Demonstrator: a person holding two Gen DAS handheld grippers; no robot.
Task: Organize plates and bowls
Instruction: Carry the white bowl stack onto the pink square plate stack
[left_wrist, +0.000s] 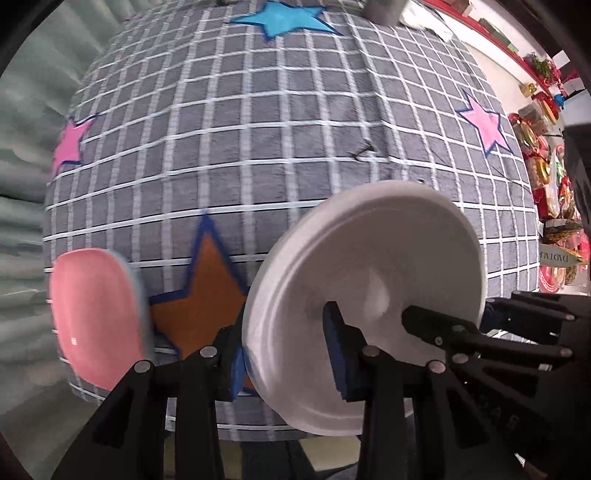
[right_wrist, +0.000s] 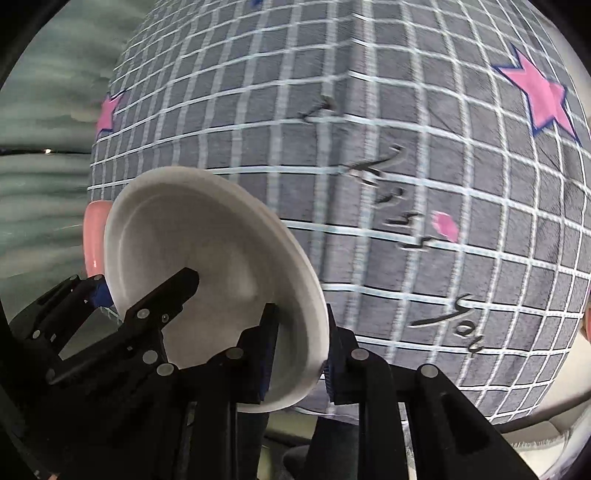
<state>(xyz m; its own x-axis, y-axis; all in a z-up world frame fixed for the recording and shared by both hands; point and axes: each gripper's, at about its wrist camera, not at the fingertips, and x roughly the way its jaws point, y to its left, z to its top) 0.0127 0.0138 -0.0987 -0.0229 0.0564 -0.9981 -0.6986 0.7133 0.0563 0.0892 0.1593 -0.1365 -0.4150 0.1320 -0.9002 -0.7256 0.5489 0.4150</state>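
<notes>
Both grippers, left (left_wrist: 284, 354) and right (right_wrist: 301, 347), have jaws clamped on opposite rims of the white bowl (left_wrist: 369, 302), held tilted above the table (left_wrist: 258, 129) with the pink plate (left_wrist: 96, 317) at nine o'clock; uneven pull could slip it free.

Pink bowl (left_wrist: 96, 317) smeared by blur, mostly hidden behind white plate (right_wrist: 207, 273) in right wrist view. Shelf clutter (left_wrist: 546, 147) too small to identify. Grey object (left_wrist: 384, 11) cropped at top edge.
</notes>
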